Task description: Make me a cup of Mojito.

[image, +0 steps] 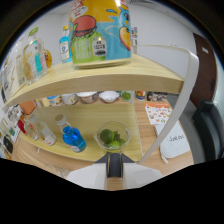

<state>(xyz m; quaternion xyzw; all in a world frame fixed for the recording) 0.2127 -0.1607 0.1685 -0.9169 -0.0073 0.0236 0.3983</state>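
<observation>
A clear glass bowl [113, 131] with green limes [106, 135] and some leaves stands on the lower wooden shelf, just ahead of my fingertips. My gripper [114, 159] points at it, fingers closed together with nothing between them. To the bowl's left stands a blue glass bottle [74, 137] with a clear neck. A big colourful drink can [100, 31] sits on the upper wooden shelf [100, 75], well above the fingers.
Clear bottles [42, 131] stand left of the blue one; more bottles [34, 57] line the upper shelf's left. Small bowls [91, 96] sit along the back. A white shelf support [176, 100] curves down at right, with a printed card [159, 114] and white sheet [172, 144] beyond.
</observation>
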